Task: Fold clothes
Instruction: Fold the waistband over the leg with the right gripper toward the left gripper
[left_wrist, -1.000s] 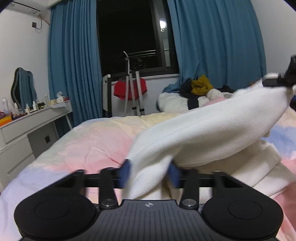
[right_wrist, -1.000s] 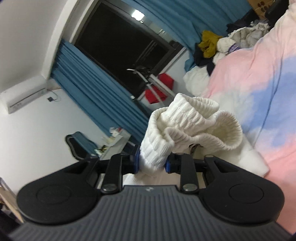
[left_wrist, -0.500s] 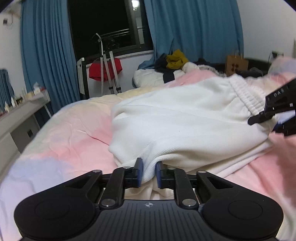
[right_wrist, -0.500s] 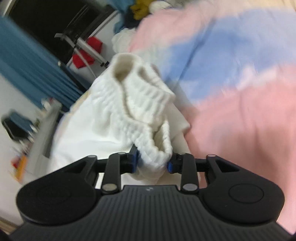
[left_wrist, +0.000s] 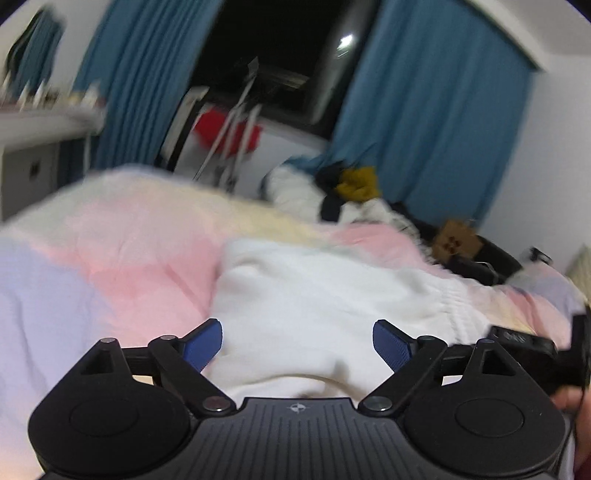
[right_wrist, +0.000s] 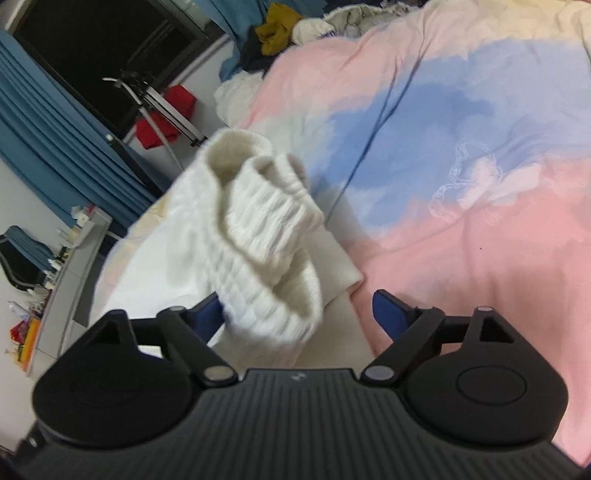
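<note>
A white knit garment (left_wrist: 314, 295) lies folded on the pink, blue and cream bedspread (left_wrist: 110, 251). My left gripper (left_wrist: 297, 341) is open, its blue pads on either side of the garment's near folded edge. In the right wrist view the garment's ribbed waistband (right_wrist: 266, 236) stands bunched up just beyond my right gripper (right_wrist: 301, 310), which is open with the band lying between its spread fingers. The right gripper's black body (left_wrist: 535, 350) shows at the right edge of the left wrist view.
A pile of clothes with a mustard piece (left_wrist: 358, 184) sits at the bed's far end. A drying rack with a red item (left_wrist: 225, 129) stands by the dark window and blue curtains. A white dresser (left_wrist: 37, 125) is at the left. A cardboard box (left_wrist: 458, 243) lies at the right.
Both grippers have opened and let go of the white garment, which now rests folded on the bed. The left view has tilted and blurred from motion.
</note>
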